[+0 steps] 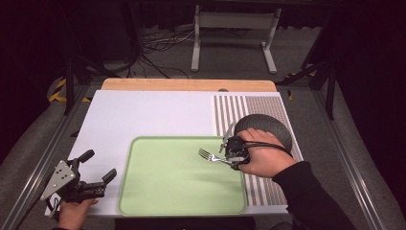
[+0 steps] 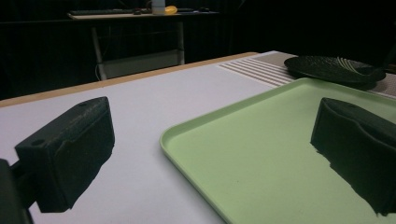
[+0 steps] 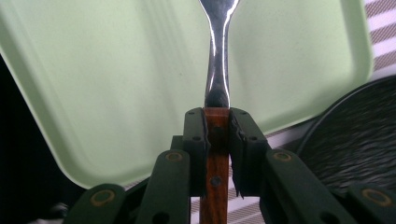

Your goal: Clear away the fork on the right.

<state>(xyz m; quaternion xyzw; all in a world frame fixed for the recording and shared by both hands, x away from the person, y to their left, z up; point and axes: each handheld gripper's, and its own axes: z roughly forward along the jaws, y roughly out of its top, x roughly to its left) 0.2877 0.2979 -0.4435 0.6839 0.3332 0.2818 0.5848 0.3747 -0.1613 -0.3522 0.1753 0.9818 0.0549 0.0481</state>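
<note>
Wooden fork (image 3: 218, 70) handle clamped in the right tool (image 3: 217, 126), tines cut off; left tool (image 1: 99, 167) gapes empty.

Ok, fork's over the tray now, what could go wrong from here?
The right gripper pinches the fork only on its narrow wooden handle, so it could swivel or slip when set down. The dark plate sits right behind that hand; pulling back could bump it. The left gripper waits open beside the tray edge and could nudge it if it moves in.
</note>
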